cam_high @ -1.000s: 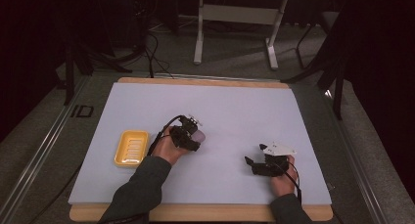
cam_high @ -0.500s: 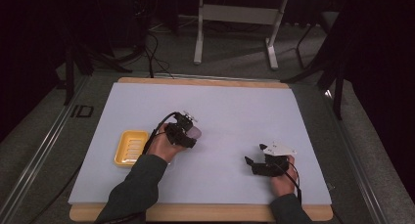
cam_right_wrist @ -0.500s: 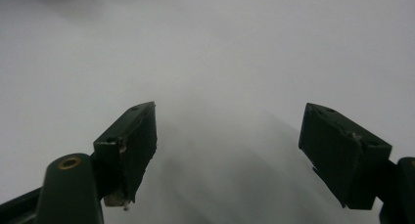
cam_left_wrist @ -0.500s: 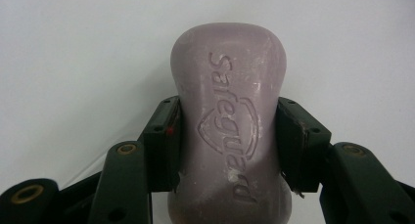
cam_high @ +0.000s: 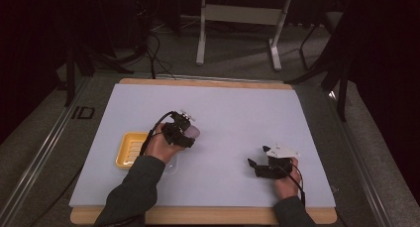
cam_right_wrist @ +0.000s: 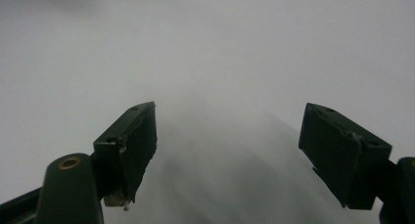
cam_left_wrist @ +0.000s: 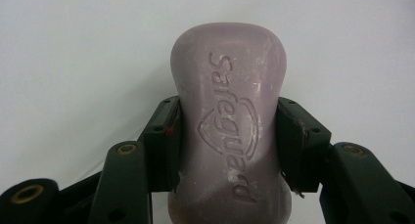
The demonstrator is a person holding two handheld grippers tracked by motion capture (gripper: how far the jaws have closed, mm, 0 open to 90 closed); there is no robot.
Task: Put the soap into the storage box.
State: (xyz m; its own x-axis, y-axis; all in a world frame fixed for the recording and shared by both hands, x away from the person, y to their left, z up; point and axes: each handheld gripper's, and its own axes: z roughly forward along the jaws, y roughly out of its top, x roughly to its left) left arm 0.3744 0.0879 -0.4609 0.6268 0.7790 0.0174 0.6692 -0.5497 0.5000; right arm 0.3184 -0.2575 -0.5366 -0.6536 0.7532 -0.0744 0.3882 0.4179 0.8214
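pale purple soap, stamped "safeguard", sits clamped at its waist between the jaws of your left gripper, toward the left of the desk's middle. just left of that hand, a yellow tray lies nearer the desk's left edge, partly under your wrist. your right gripper rests near the front right corner, well apart from the soap, its jaws spread wide with nothing between them.
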